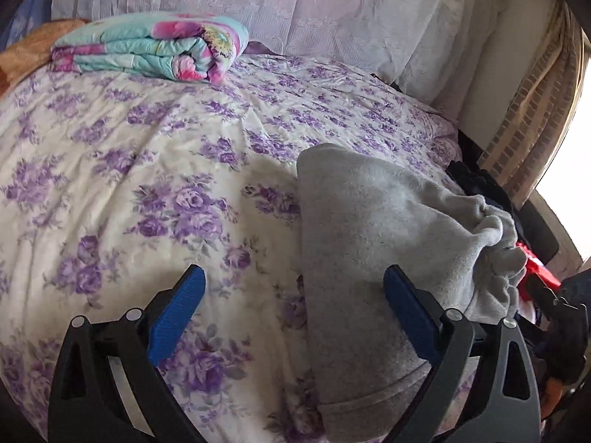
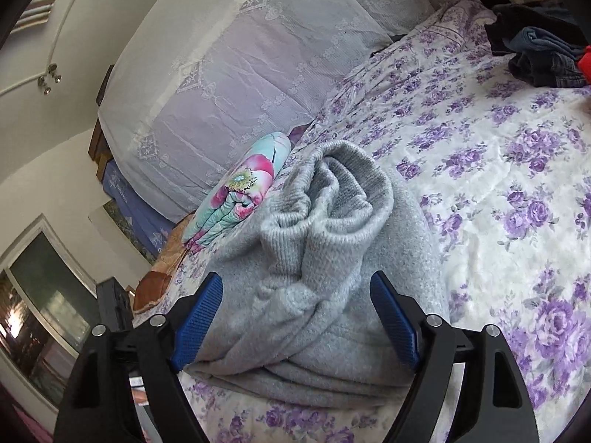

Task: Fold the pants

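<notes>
On the bed point(image 1: 129, 192), spread with a purple-flowered cover, the grey pants point(image 1: 369, 229) are laid in a thick folded bundle near the edge closest to both tools, well apart from the folded floral quilt point(image 1: 147, 48) by the pillows point(image 1: 295, 7). The left tool point(image 1: 295, 317) is held released, its jaws wide, with one blue pad just beside the bundle's edge and nothing gripped. The right tool point(image 2: 295, 317) is likewise released, its jaws standing to either side of the bunched waistband end point(image 2: 332, 199) without pressing on it. The fabric is judged soft, fleecy and light, limp rather than stiff, so it is likely to sag and slip open if lifted by a single layer; a hold is best taken across all layers at the folded edge or at the gathered ribbed end. The pants look pale heather grey, fuzzy on the outside, with a knitted ribbed band crumpled in loose folds. A dark pile of clothes point(image 2: 535, 55) is seen at the far side.
</notes>
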